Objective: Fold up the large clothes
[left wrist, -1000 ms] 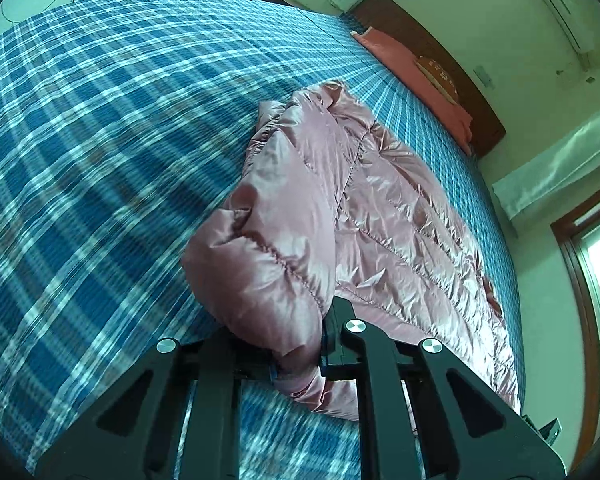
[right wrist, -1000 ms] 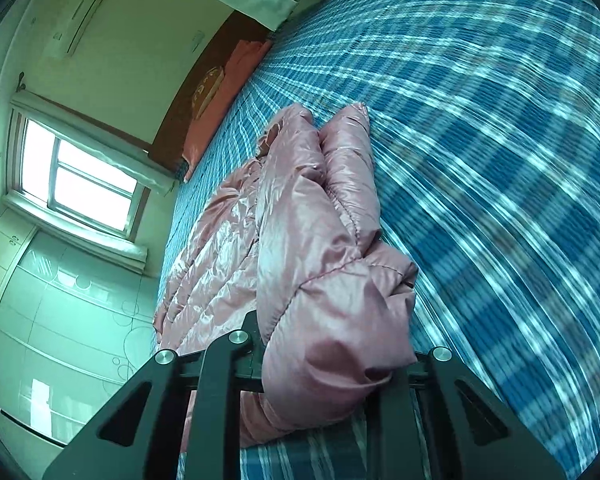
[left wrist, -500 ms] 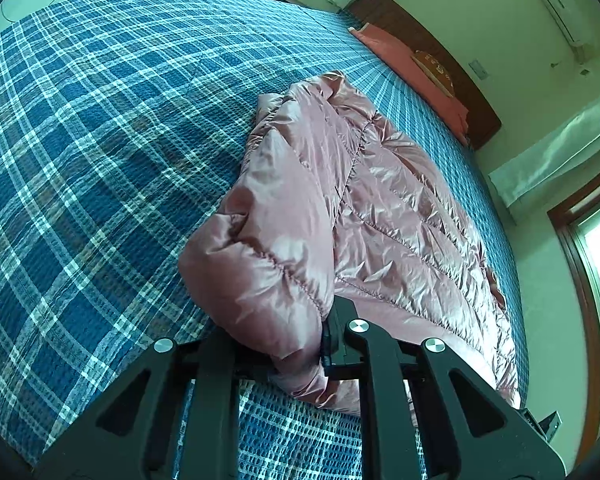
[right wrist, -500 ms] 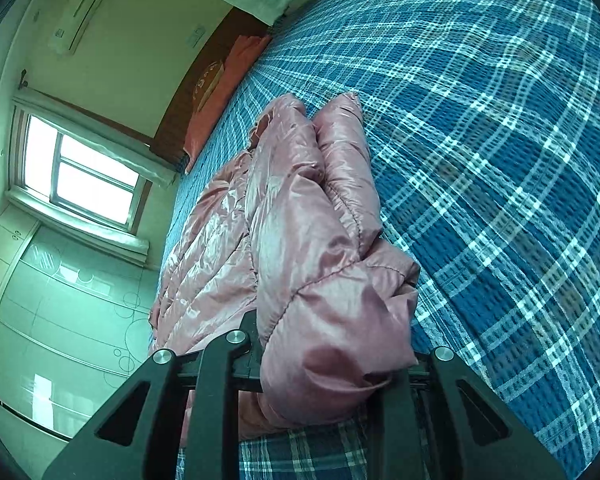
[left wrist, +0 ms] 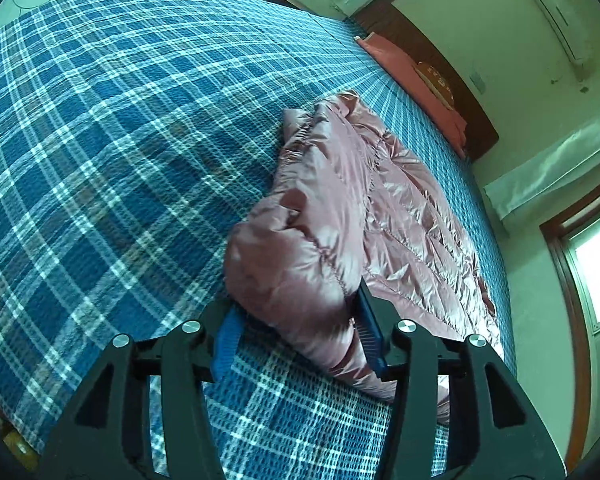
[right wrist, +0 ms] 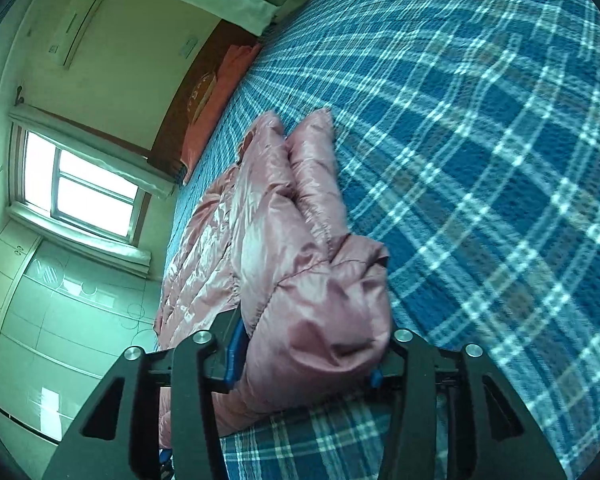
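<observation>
Both hand-held grippers, left [left wrist: 300,336] and right [right wrist: 304,356], are opening around the pink puffer jacket [left wrist: 340,216] folded on the plaid bed [left wrist: 100,140]. Only the right view shows the window [right wrist: 80,188] fully, at centre left.

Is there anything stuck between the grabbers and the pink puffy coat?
Nothing visible. The pink coat bulges between the jaws of the left hand-held gripper and the right hand-held gripper, both opening.

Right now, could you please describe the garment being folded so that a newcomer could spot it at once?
Start from the large bed under its blue plaid bedspread. Lying lengthwise near one edge is a pink quilted down jacket, partly folded over itself. It is the only shiny, puffy pink thing there; the flat salmon pillow sits apart at the headboard.
</observation>
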Motion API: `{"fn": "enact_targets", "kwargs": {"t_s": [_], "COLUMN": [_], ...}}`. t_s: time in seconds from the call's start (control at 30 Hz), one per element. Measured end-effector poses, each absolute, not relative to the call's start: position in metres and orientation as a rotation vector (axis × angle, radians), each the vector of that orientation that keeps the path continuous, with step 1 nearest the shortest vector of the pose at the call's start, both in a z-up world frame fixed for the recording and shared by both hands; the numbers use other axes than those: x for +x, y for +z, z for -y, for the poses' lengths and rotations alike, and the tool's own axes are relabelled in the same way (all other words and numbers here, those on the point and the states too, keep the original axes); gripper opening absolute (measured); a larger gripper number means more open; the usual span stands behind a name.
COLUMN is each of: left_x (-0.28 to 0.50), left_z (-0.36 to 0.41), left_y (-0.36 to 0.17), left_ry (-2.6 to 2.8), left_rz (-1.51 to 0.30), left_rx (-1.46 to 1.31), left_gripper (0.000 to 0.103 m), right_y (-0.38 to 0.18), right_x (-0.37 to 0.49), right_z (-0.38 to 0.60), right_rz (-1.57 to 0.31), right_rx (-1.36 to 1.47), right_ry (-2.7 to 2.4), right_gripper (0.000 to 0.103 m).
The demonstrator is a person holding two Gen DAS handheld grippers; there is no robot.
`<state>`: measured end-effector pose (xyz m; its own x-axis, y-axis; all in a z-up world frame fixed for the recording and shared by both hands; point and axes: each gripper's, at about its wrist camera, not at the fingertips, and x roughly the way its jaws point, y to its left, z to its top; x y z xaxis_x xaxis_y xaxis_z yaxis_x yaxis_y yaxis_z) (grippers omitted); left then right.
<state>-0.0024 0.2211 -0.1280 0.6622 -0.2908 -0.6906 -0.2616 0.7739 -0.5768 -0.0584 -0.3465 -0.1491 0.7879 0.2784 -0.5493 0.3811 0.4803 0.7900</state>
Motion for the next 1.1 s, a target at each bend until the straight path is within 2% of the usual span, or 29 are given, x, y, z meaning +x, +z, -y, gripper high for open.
{"fn": "enact_targets", "kwargs": {"t_s": [0.27, 0.53, 0.67, 0.77, 1.1], "left_x": [-0.019, -0.020, -0.014, 0.003, 0.078], "left_z": [-0.243, -0.237, -0.200, -0.165, -0.051], "left_y": [-0.119, -0.078, -0.052, -0.048, -0.085], "left_ry": [0.053, 0.193, 0.168, 0.092, 0.020], "left_rz": [-0.848, -0.767, -0.701, -0.716, -0.827], "left_rx": [-0.661, -0.319, -0.118, -0.045, 0.144], "left_gripper": [0.056, 0.056, 0.056, 0.058, 0.058], "right_y": [-0.133, -0.079, -0.060, -0.052, -0.053], "right_x": [-0.094, -0.073, -0.049, -0.016, 0.073], "right_z": [0.376, 0.356, 0.321, 0.277, 0.165], "right_rz": [-0.669, -0.738, -0.764, -0.820, -0.865], "right_rx": [1.020, 0.694, 0.539, 0.388, 0.085], "right_ry": [-0.187, -0.258, -0.209, -0.127, -0.020], "right_gripper": [0.053, 0.053, 0.053, 0.053, 0.052]}}
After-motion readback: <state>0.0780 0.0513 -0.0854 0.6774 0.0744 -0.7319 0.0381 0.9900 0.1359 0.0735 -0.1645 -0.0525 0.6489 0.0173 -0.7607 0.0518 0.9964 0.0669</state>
